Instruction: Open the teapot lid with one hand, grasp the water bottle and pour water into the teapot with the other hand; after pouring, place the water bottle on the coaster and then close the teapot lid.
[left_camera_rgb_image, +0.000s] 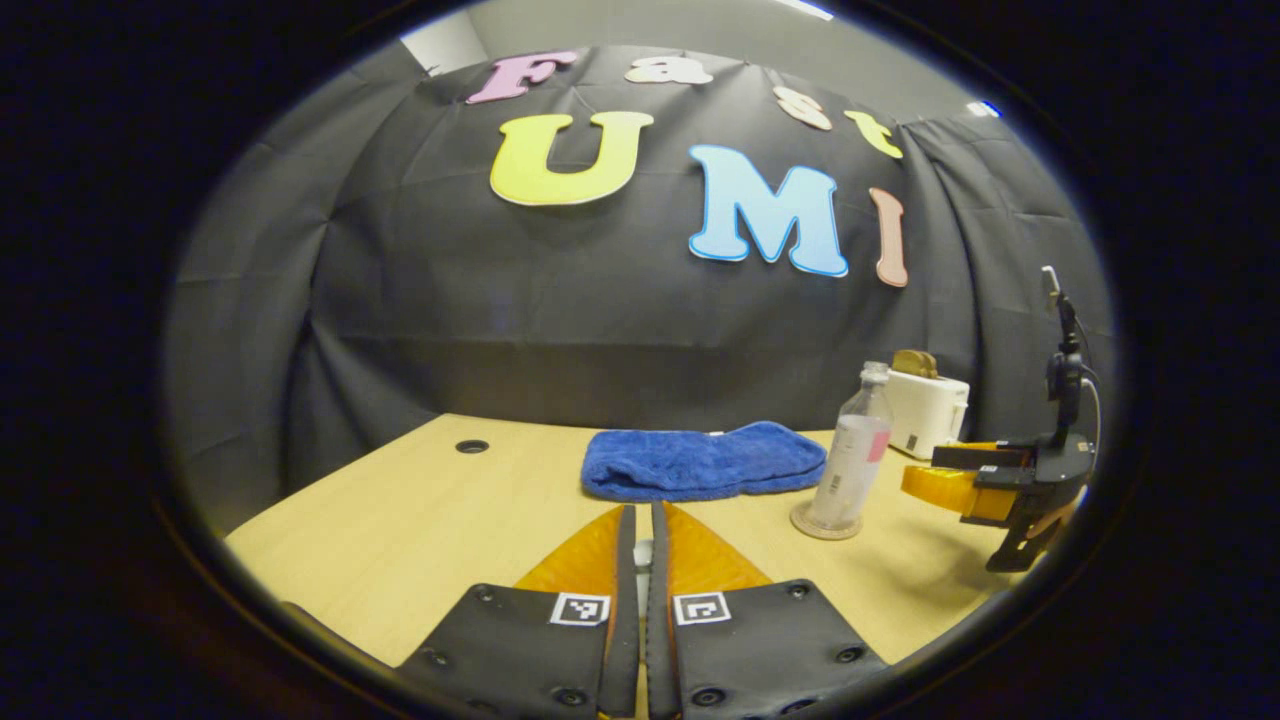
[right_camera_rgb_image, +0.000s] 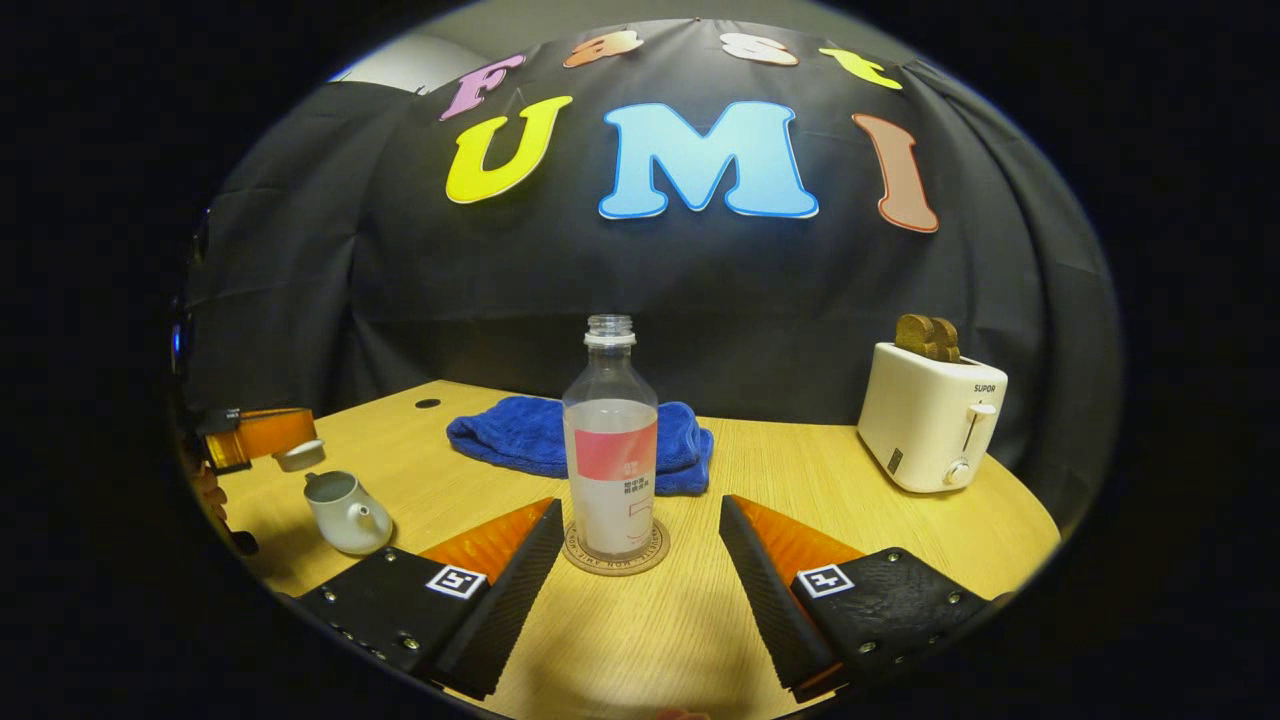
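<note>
Nearest the lens in the left gripper view, the left gripper (left_camera_rgb_image: 642, 545) has its two fingers drawn almost together at the bottom centre of the frame, with a narrow slit between them. A small pale thing sits in that slit; from the right gripper view, at the left edge of the frame, this looks to be the teapot lid (right_camera_rgb_image: 299, 456), held up above and just beside the teapot (right_camera_rgb_image: 345, 512), though the pinch is too small there to be sure both fingers press on it. That teapot stands open on the wooden table (right_camera_rgb_image: 800, 480), lower left of the frame.

In the right gripper view, the right gripper (right_camera_rgb_image: 640, 540) shows its fingers spread wide at the bottom of the frame, holding nothing. Between and just beyond the fingertips stands the water bottle (right_camera_rgb_image: 610, 450), upright, uncapped, partly filled, resting on the round coaster (right_camera_rgb_image: 615, 555). Neither finger touches the bottle.

Behind the bottle lies a blue towel (right_camera_rgb_image: 520, 430), and at the right of the frame a white toaster (right_camera_rgb_image: 935, 415) with bread in its slots. In the left gripper view the bottle and coaster sit at the right, with the open right gripper close beside them.
</note>
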